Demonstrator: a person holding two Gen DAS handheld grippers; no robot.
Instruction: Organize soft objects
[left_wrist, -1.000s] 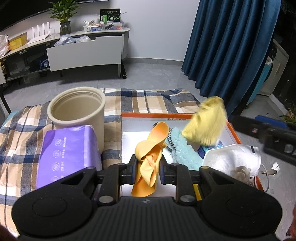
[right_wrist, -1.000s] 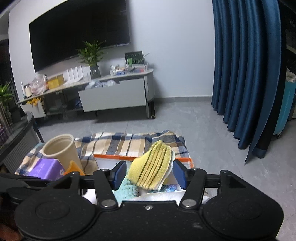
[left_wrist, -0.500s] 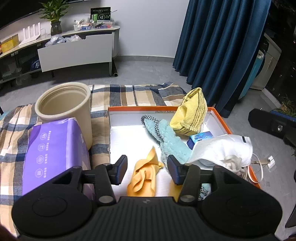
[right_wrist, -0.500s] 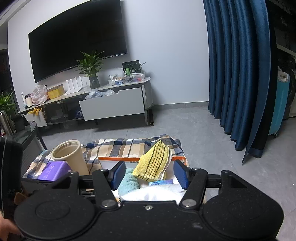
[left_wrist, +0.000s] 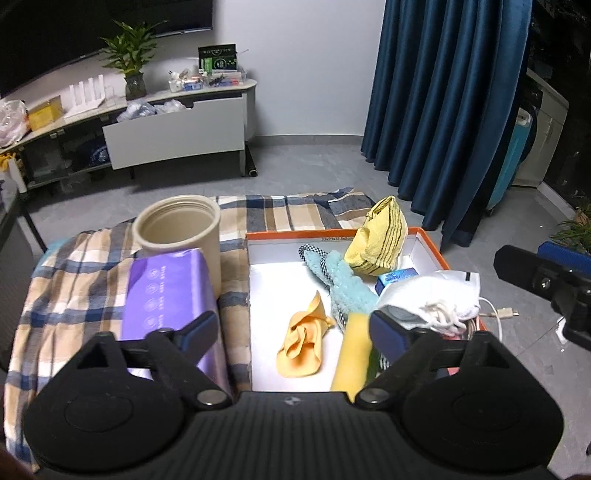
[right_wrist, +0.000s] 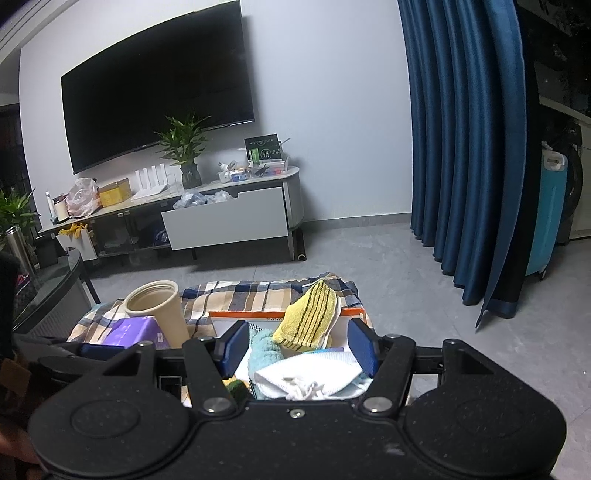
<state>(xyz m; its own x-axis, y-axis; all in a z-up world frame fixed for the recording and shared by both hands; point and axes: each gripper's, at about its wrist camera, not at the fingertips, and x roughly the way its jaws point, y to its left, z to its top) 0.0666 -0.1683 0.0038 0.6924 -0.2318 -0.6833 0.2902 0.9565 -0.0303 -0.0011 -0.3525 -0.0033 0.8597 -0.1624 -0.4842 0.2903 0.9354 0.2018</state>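
An orange-rimmed white box (left_wrist: 428, 242) sits on a plaid cloth. In it lie an orange cloth (left_wrist: 304, 341), a light-blue knitted piece (left_wrist: 341, 284), a yellow striped cloth (left_wrist: 380, 238) leaning on the far wall, a yellow sponge (left_wrist: 352, 354), a small blue box (left_wrist: 397, 278) and a white mask (left_wrist: 432, 295). My left gripper (left_wrist: 291, 328) is open and empty above the box's near side. My right gripper (right_wrist: 297, 347) is open and empty, raised above the box; below it lie the yellow striped cloth (right_wrist: 308, 319) and the mask (right_wrist: 314, 376).
A beige cylindrical container (left_wrist: 177, 230) and a purple tissue pack (left_wrist: 166, 291) stand left of the box on the plaid cloth (left_wrist: 70, 280). A white cable (left_wrist: 496, 314) hangs off the box's right side. Blue curtains (left_wrist: 443, 92) are at the right, a TV cabinet (left_wrist: 173, 129) at the back.
My left gripper let go of the orange cloth into the box and pulled back, open wide. My right gripper released the yellow striped cloth against the far wall and rose away.
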